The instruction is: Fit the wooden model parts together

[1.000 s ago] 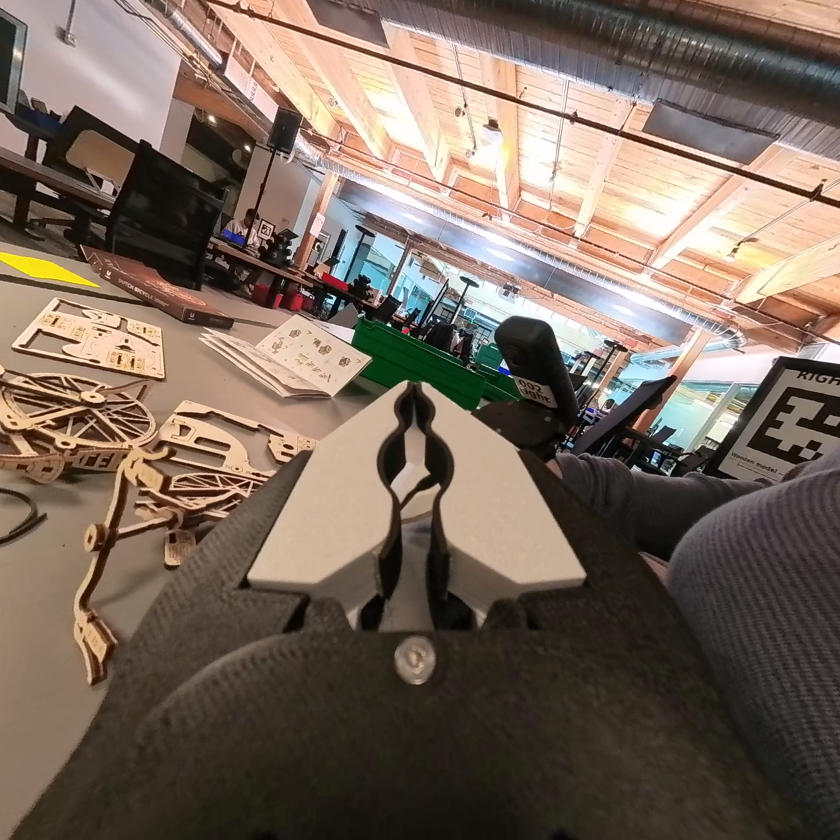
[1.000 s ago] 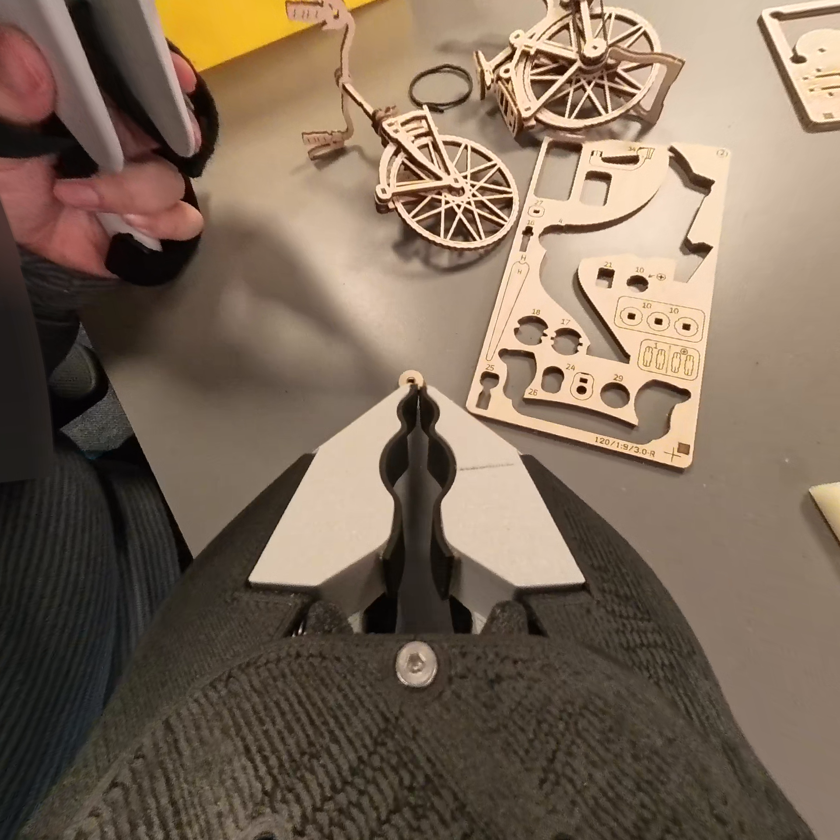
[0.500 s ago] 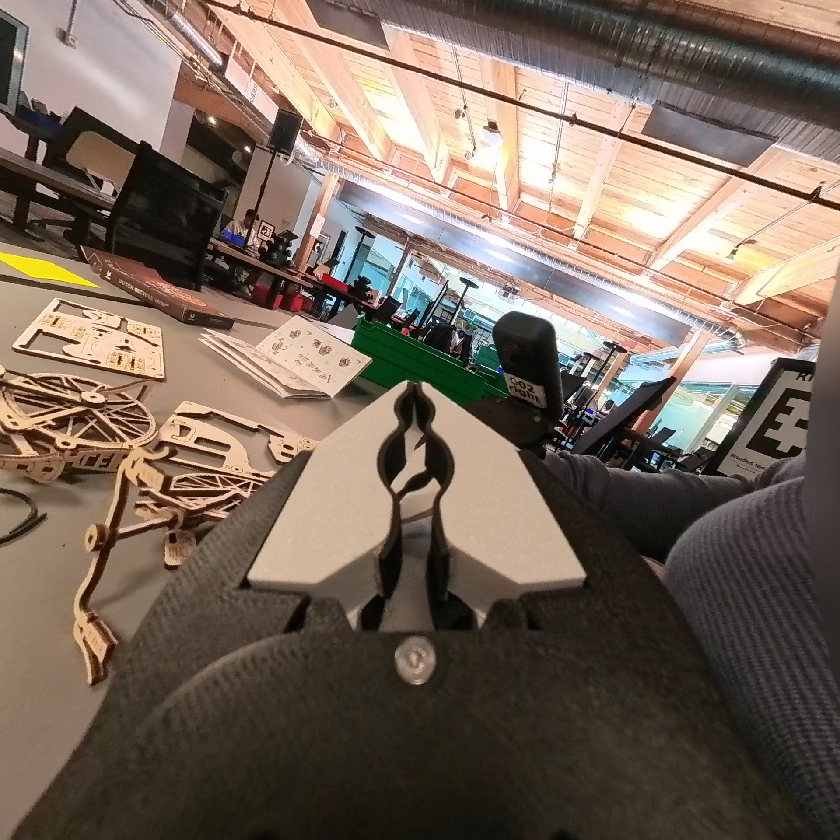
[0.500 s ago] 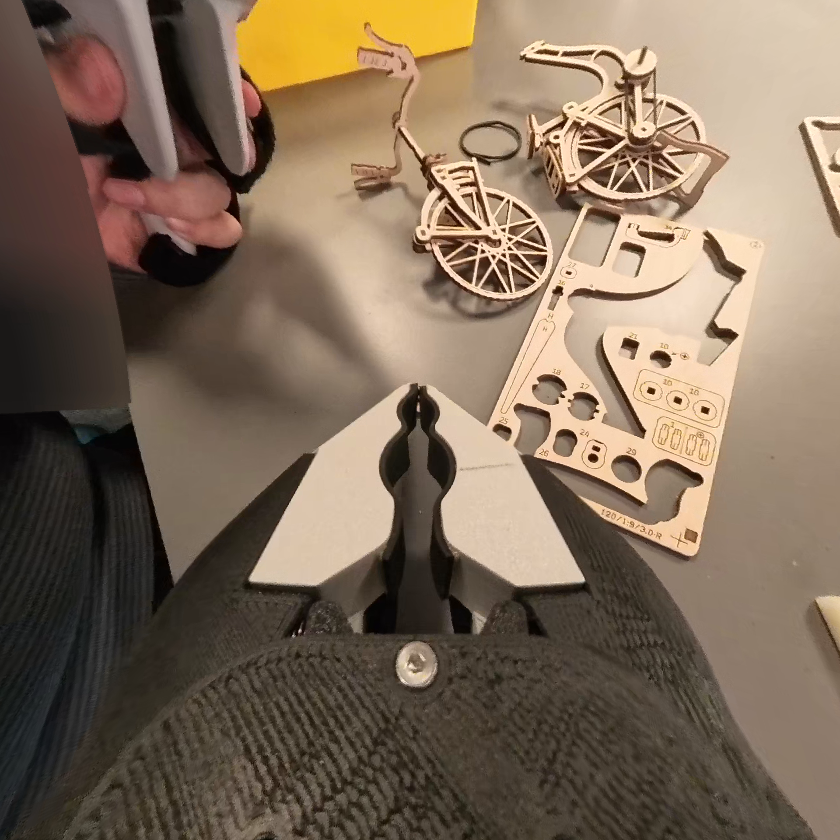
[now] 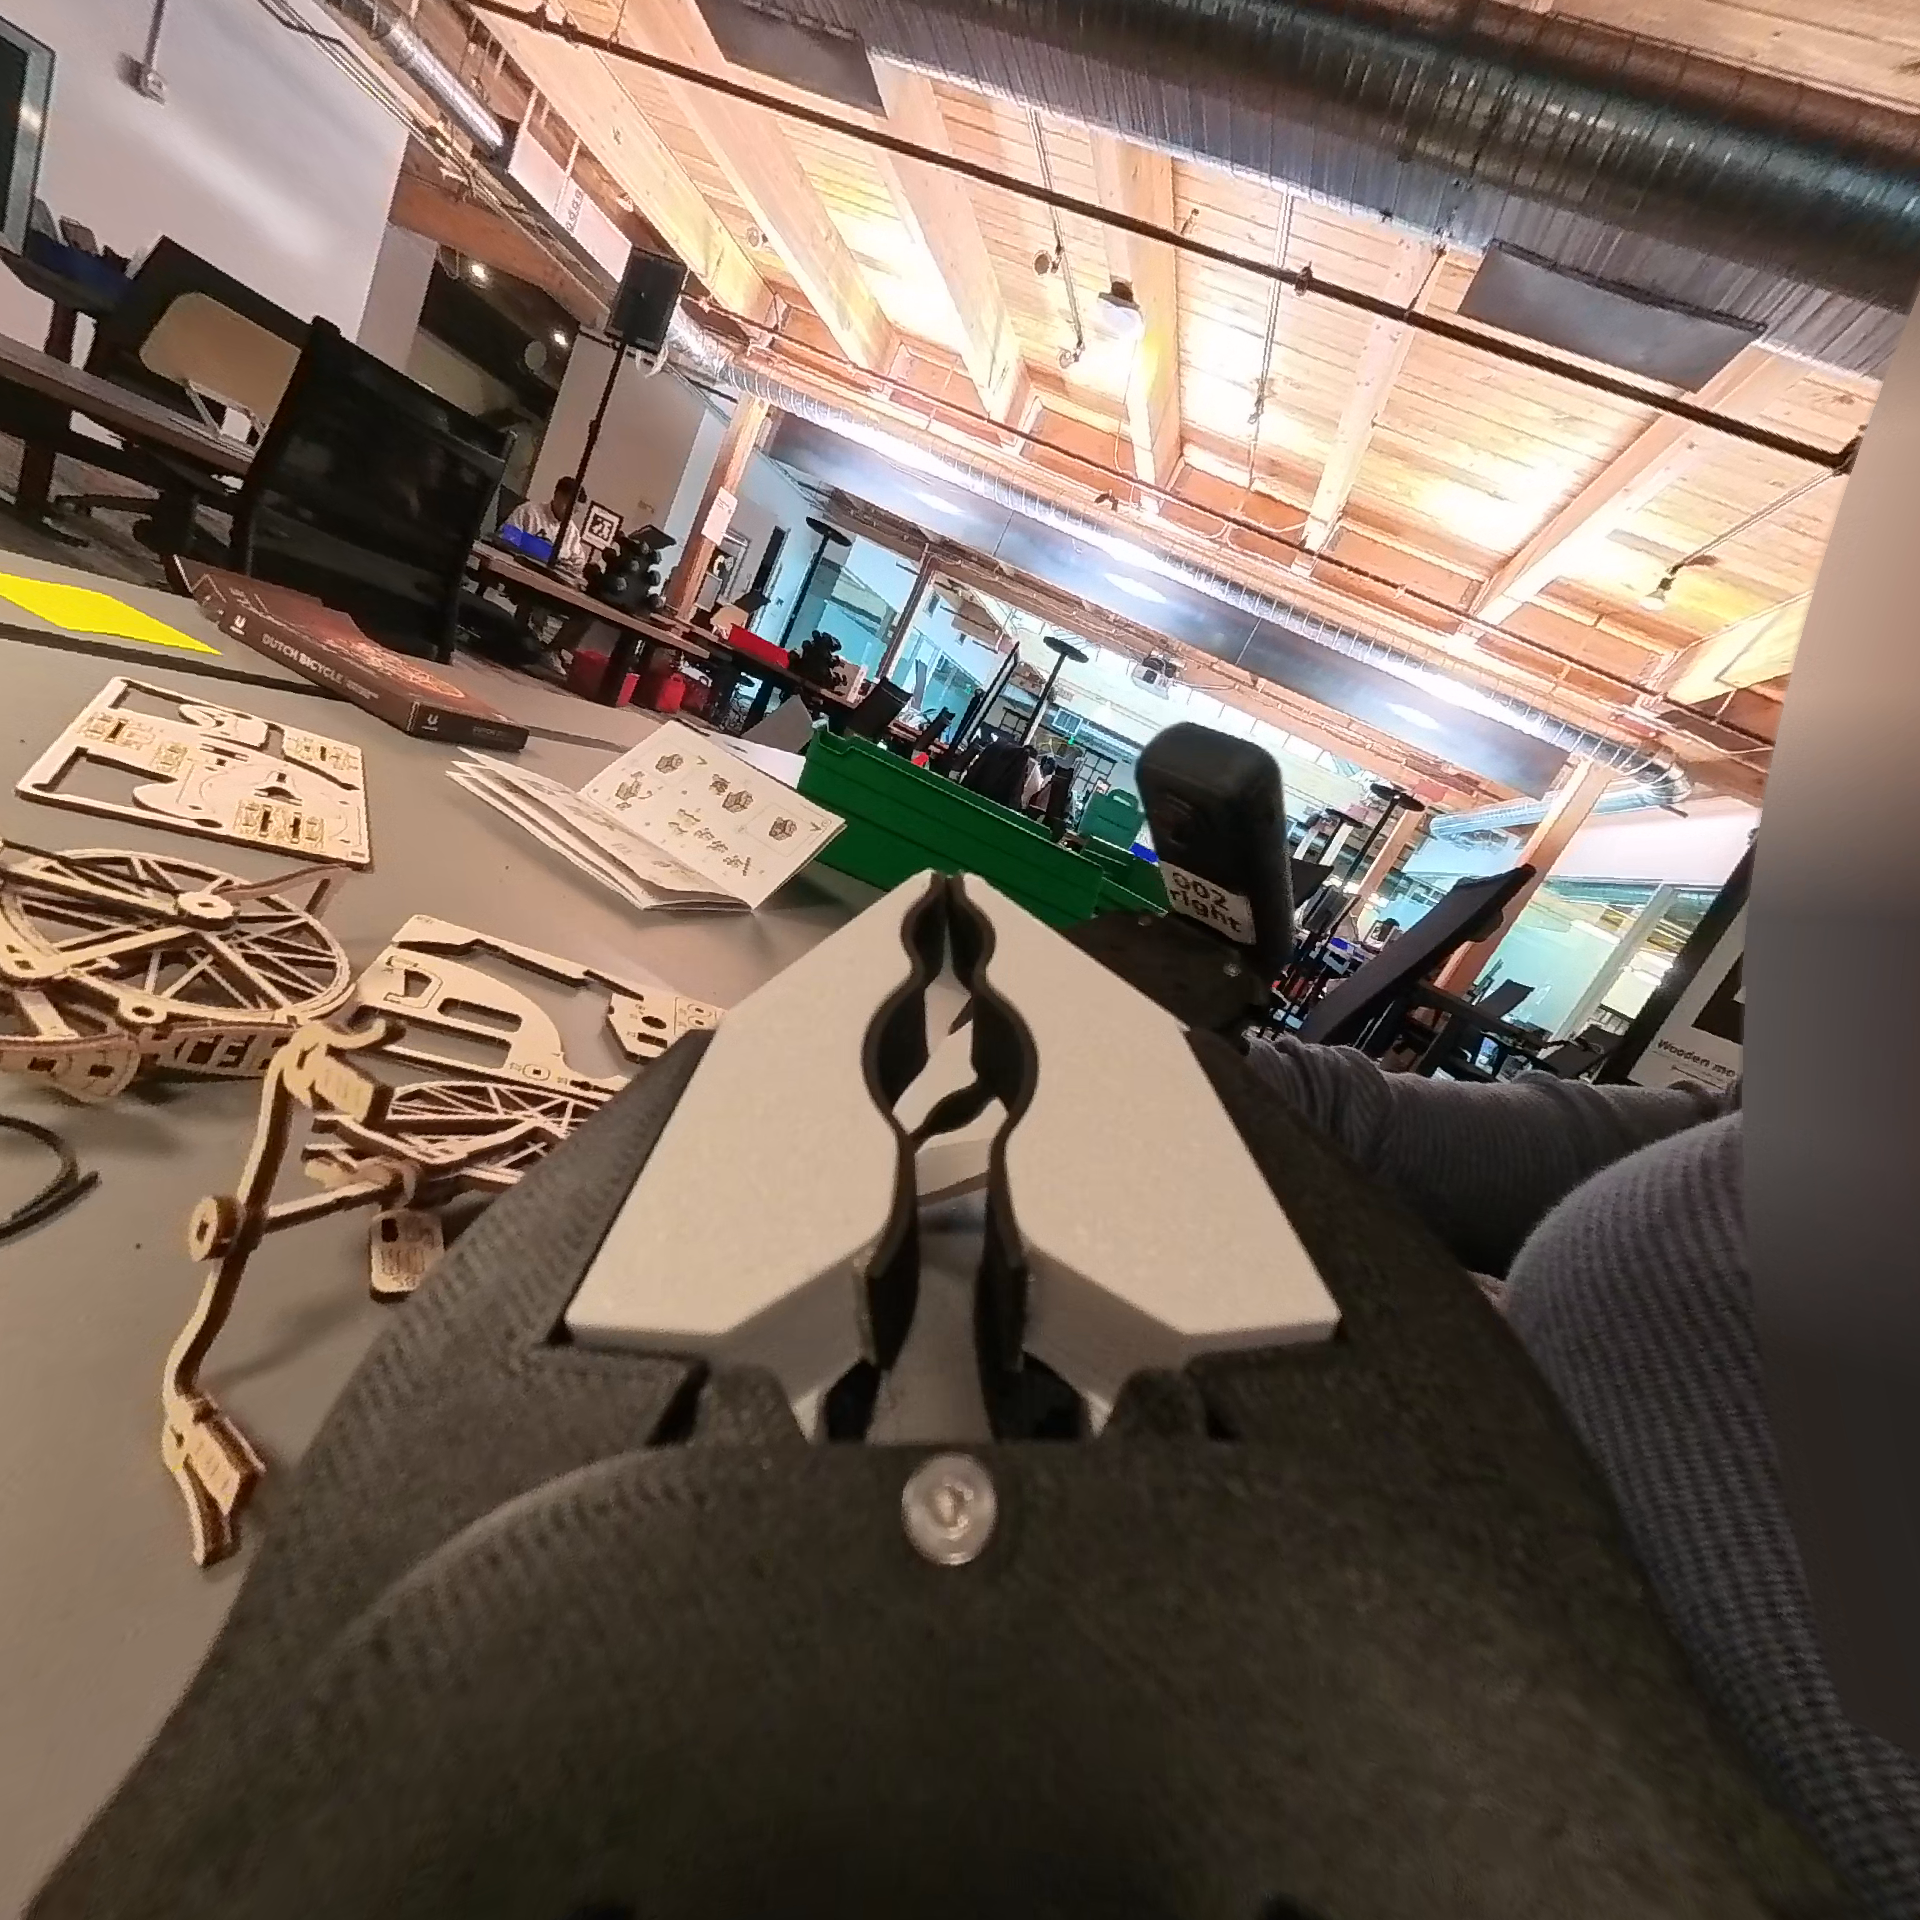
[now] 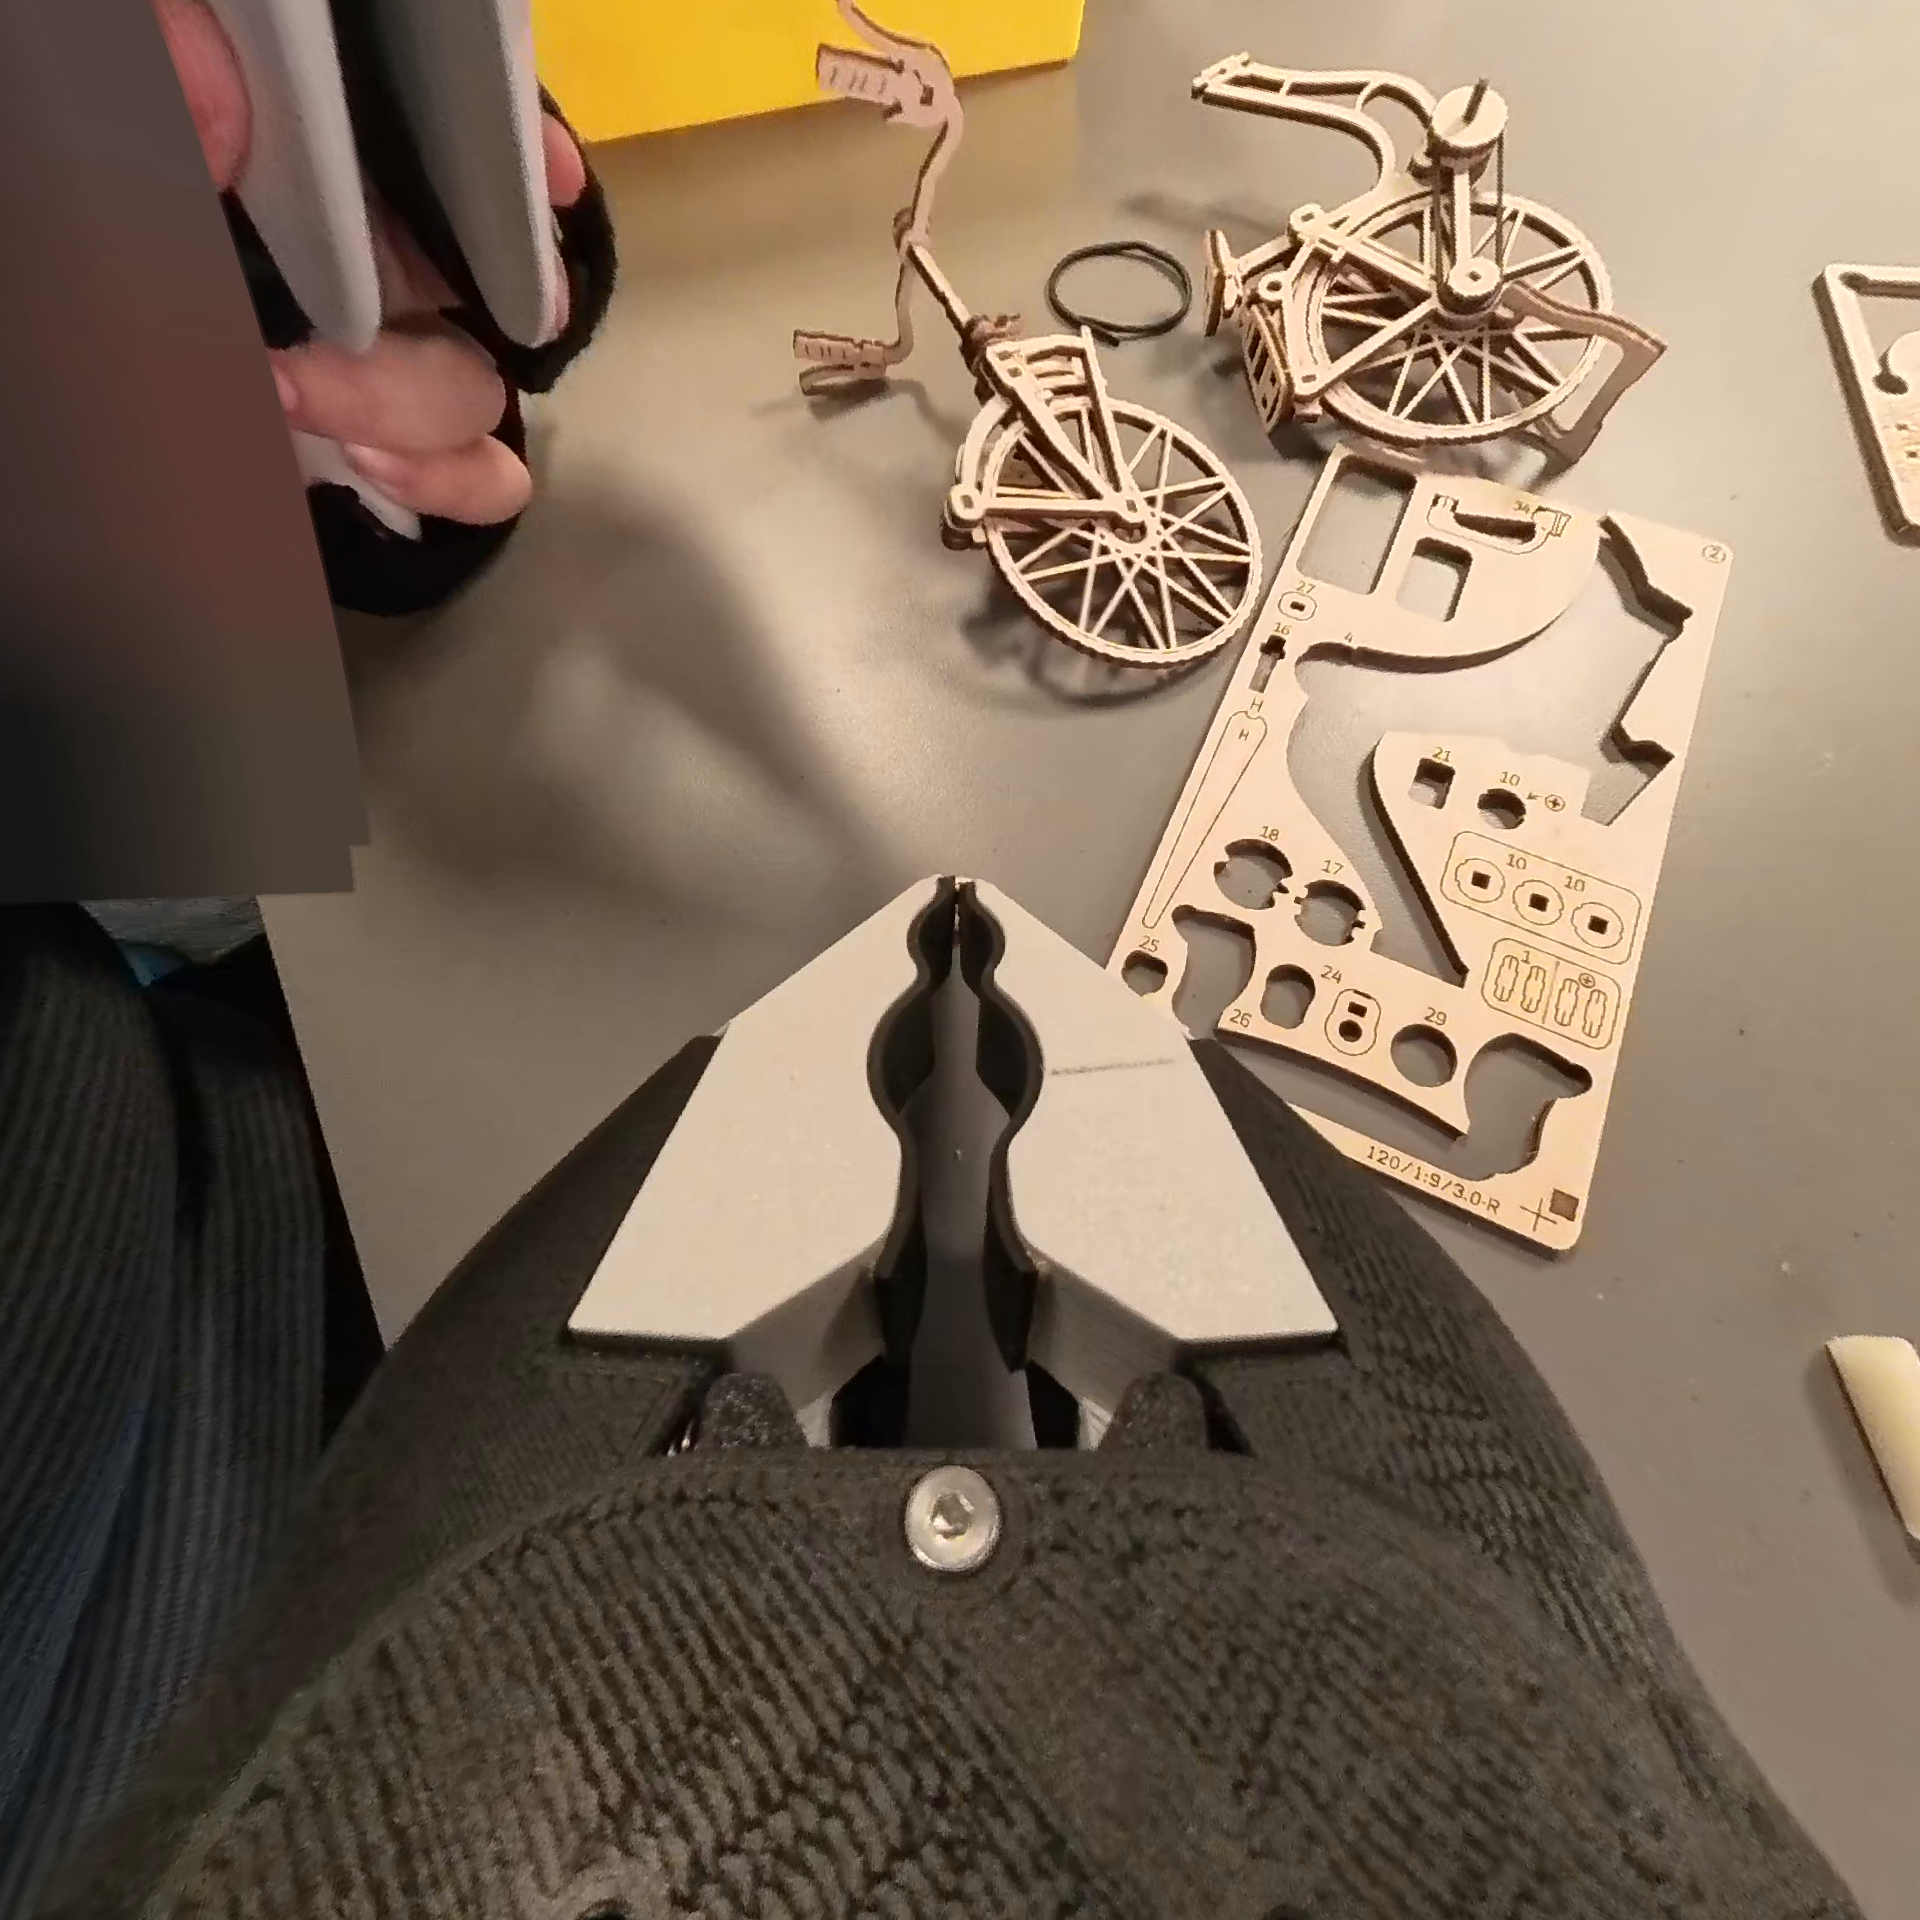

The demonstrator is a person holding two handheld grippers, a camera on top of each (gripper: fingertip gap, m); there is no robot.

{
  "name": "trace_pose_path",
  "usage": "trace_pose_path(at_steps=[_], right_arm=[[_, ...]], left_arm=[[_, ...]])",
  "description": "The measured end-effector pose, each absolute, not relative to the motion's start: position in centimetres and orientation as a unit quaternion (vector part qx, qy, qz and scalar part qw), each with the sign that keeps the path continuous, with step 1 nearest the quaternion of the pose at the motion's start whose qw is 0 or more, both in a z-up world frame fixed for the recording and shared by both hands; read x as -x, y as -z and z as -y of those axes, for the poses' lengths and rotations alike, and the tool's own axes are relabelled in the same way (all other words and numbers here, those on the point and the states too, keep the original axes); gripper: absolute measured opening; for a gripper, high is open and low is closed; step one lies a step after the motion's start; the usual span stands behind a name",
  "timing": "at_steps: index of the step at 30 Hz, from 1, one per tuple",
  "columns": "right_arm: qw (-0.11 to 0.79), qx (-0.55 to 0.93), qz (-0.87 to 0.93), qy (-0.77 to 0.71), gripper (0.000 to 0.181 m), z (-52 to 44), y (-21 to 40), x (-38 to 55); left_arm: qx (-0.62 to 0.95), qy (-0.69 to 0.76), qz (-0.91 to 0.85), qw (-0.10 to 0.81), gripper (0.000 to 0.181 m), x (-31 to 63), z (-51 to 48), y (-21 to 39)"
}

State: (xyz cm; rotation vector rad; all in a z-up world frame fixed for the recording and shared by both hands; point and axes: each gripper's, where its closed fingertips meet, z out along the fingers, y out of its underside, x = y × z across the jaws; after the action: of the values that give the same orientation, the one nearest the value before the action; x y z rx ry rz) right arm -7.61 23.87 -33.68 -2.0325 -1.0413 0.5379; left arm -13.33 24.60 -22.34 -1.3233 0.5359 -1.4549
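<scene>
Left gripper (image 5: 951,883), raised off the grey table (image 5: 83,1558) and aimed across the room, fingertips pressed together on nothing; right gripper (image 6: 956,885), aimed down at the table, likewise clenched and empty. Wooden front-wheel assembly with handlebar (image 6: 1101,540) lies on the table beyond the right gripper; rear-wheel assembly (image 6: 1434,301) farther right, a black rubber band (image 6: 1117,289) between them. Punched-out part sheet (image 6: 1475,852) just right of the right gripper's tips; instruction booklet (image 5: 665,821) and model box (image 5: 343,665) behind.
</scene>
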Motion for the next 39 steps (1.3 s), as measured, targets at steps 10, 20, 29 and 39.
trace_pose_path(at_steps=[10,20,29,39], right_arm=[[0.41,0.782,0.433,-0.182,0.0,-23.84,33.4,7.37],[0.42,0.766,0.461,-0.156,0.0,-23.78,33.5,7.58],[0.412,0.771,0.458,-0.161,0.0,-23.84,33.67,7.57],[0.413,0.77,0.457,-0.165,0.0,-23.84,33.58,7.58]], left_arm=[[0.553,0.608,-0.224,0.524,0.0,13.33,-24.61,22.36],[0.553,0.608,-0.224,0.523,0.0,13.3,-24.62,22.37],[0.553,0.609,-0.224,0.522,0.0,13.3,-24.61,22.36],[0.553,0.609,-0.224,0.522,0.0,13.3,-24.6,22.36]])
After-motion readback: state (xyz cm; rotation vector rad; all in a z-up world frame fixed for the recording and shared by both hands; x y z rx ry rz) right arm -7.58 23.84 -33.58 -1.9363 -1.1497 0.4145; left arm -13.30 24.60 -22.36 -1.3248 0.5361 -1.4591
